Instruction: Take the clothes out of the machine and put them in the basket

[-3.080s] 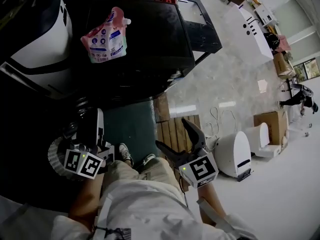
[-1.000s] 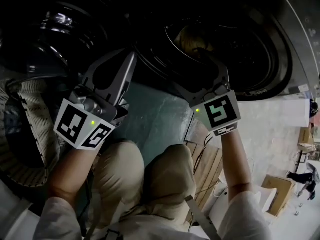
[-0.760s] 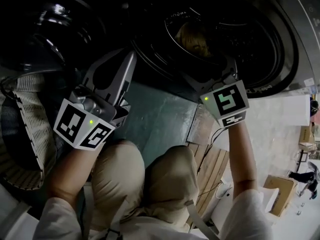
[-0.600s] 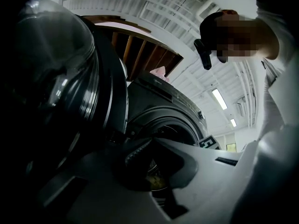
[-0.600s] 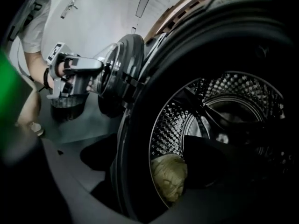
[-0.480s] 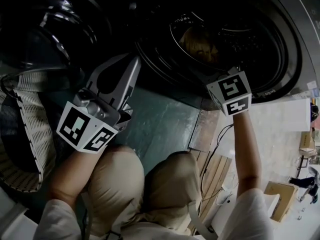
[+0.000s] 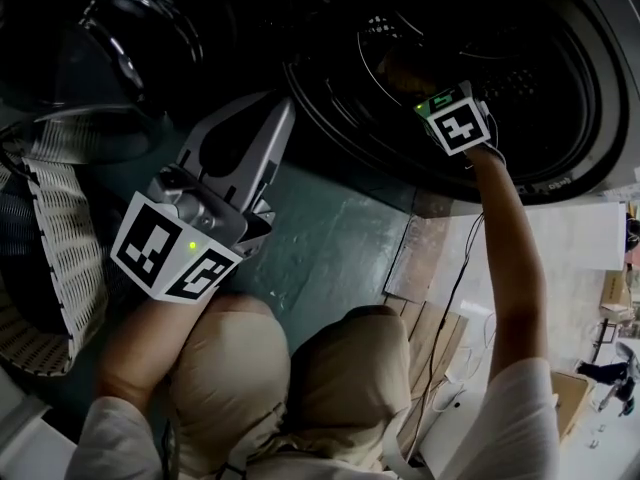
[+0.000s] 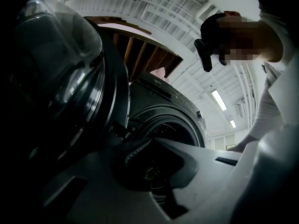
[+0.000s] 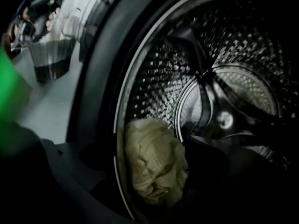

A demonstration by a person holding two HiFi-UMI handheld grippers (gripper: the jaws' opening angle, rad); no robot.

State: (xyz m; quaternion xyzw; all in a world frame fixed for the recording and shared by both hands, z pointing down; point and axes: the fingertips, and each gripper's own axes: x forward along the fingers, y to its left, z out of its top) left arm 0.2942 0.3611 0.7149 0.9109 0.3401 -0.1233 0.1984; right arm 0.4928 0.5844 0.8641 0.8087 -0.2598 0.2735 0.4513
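Observation:
A crumpled tan cloth [image 9: 154,171] lies at the front of the washing machine's steel drum [image 9: 233,64], just behind the door rim. My right gripper [image 9: 147,153] is open, with a dark jaw on each side of the cloth and not closed on it. In the head view its marker cube [image 7: 455,123] is inside the round opening, and the jaws are lost in the dark. My left gripper [image 7: 283,110] hangs shut and empty outside the machine, below the opening [image 8: 173,134]. The white woven basket [image 7: 65,238] stands at the left.
The machine's glass door [image 7: 130,28] stands open at the upper left, above the basket. The person's knees [image 7: 300,368] are bent over a teal floor [image 7: 340,238]. Wooden planks [image 7: 430,298] and a cable lie to the right.
My right gripper has reached up and further into the drum, toward the tan cloth. The left gripper has stayed shut in nearly the same place.

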